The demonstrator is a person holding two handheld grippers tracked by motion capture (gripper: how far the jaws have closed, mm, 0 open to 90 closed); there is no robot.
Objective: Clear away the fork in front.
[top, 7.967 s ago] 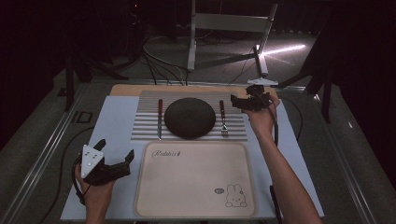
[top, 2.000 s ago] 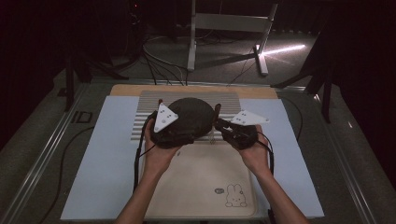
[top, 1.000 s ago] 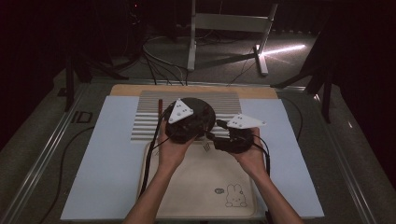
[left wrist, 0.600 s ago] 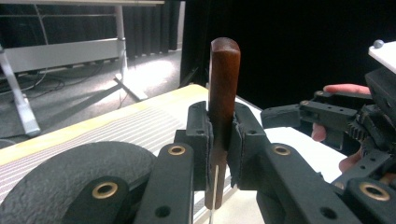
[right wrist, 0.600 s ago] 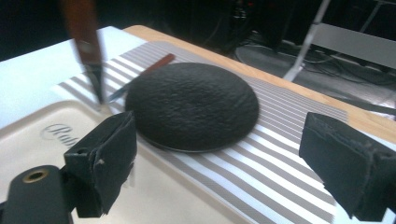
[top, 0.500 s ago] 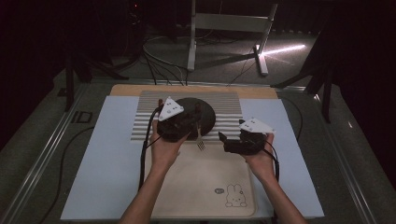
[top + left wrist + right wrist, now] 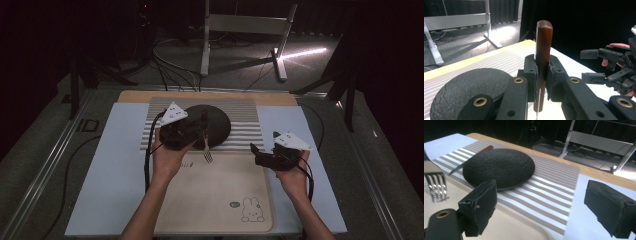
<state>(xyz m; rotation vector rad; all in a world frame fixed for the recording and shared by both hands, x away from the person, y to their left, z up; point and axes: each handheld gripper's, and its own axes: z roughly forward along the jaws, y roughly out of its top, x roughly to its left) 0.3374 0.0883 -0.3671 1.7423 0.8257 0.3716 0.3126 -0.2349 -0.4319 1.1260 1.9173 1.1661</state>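
On the tabletop [image 7: 105,190], covered by a pale blue sheet, lie a grey-and-white striped placemat [image 7: 245,117] at the far side and a beige plastic tray with a small rabbit print [image 7: 220,200] on the near side.

Round matt-black textured plate [image 7: 215,122] sits on the striped placemat, roughly centred. Right gripper view: a knife with a reddish-brown handle [image 7: 470,157] lies on the placemat just beside the plate's far edge.

Left claw [image 7: 192,132] held above the near-left edge of the plate, hand wrapped around its body. It is clamped on a metal fork with a dark brown wooden handle [image 7: 543,50]; in the left gripper view both pads press the handle from either side, handle end standing up above the jaws. High view: the fork hangs tines-down, tines [image 7: 208,157] over the far edge of the beige tray. Whether they touch the tray I cannot tell.

Right claw [image 7: 256,152] well apart from the left, over the tray's right edge. Jaws spread wide with nothing between them; the right gripper view shows the placemat and plate through the gap, with the fork tines at far left.
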